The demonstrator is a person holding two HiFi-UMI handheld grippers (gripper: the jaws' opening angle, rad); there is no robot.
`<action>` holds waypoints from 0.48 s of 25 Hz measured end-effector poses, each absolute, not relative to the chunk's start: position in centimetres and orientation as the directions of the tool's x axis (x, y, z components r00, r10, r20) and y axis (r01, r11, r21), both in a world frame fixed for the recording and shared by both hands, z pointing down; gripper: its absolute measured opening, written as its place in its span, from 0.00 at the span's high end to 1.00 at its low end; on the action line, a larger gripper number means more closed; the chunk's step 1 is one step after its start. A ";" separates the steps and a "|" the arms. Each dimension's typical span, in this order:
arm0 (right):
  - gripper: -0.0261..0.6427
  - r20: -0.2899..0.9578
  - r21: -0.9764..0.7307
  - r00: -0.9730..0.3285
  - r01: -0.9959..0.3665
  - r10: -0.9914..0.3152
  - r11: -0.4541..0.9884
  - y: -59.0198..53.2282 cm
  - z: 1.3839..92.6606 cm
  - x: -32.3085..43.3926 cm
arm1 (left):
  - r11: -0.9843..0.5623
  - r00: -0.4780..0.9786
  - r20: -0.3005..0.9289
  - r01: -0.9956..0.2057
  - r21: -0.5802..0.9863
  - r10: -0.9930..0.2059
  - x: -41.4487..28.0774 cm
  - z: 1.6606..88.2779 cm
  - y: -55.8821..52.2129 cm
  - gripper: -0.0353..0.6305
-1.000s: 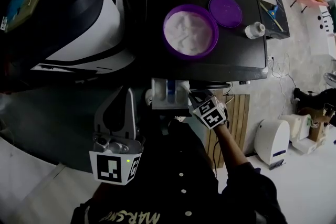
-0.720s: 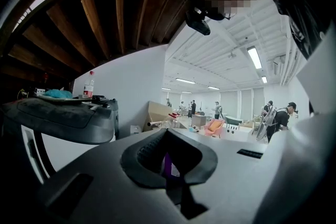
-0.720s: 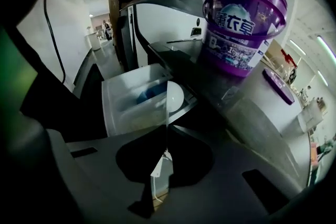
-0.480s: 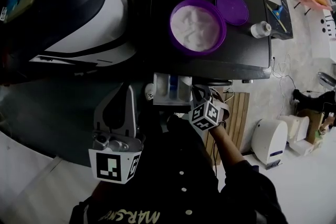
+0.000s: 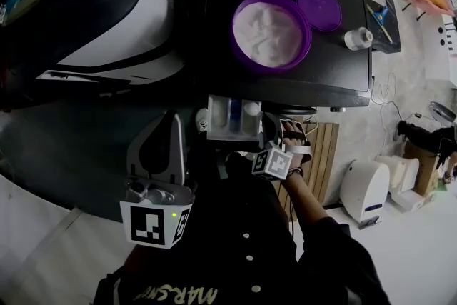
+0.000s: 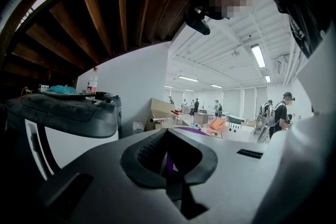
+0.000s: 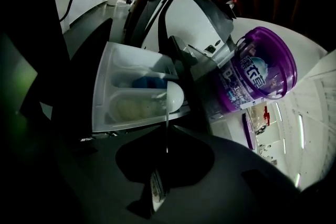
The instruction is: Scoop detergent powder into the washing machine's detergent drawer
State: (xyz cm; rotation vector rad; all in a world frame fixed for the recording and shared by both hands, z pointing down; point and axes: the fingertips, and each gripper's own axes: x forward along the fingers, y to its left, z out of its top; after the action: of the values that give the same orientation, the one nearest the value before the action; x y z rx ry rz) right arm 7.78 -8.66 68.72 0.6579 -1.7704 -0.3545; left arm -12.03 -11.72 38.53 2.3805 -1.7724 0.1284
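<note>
The right gripper (image 7: 167, 152) is clamping the thin handle of the white spoon (image 7: 175, 96). Over the last 1 second it has been rolling and sliding toward 9 o'clock, and the spoon's bowl is now hanging over the open detergent drawer (image 7: 105, 92), rounded back facing the right gripper view. Pale powder is lying in the compartment just beneath, so the scoop is probably being tipped out right now. The purple tub (image 7: 252, 76) is standing open on the washing machine's top (image 5: 321, 75), at 12 o'clock from the drawer, with its lid (image 5: 319, 7) at 2 o'clock beside it. The left gripper (image 6: 169, 157) is idling closed and empty at 7 o'clock.
</note>
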 end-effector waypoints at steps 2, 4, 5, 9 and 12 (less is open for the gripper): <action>0.91 0.771 0.565 -0.186 -0.242 -0.609 0.789 -8.7 68.7 7.8 | -0.278 0.289 0.174 -0.957 0.086 -0.941 -12.0 38.7 -11.7 0.93; 0.91 0.770 0.563 -0.189 -0.247 -0.609 0.789 -8.7 68.8 7.8 | -0.277 0.289 0.178 -0.957 0.087 -0.941 -11.9 38.8 -11.6 0.93; 0.91 0.770 0.562 -0.191 -0.249 -0.609 0.789 -8.7 68.8 7.8 | -0.277 0.289 0.178 -0.957 0.087 -0.941 -11.8 38.8 -11.6 0.93; 0.91 0.768 0.558 -0.201 -0.259 -0.609 0.789 -8.9 68.6 7.7 | -0.278 0.290 0.179 -0.957 0.086 -0.940 -11.7 38.8 -11.7 0.93; 0.91 0.768 0.557 -0.210 -0.249 -0.605 0.793 -9.0 68.2 7.3 | -0.280 0.291 0.178 -0.956 0.085 -0.940 -11.6 38.8 -11.7 0.93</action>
State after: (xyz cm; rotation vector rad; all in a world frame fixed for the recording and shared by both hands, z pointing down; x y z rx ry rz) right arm 7.34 -9.03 68.22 0.6605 -1.7934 -0.3727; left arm -11.57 -11.66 38.78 2.3781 -1.7672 0.1383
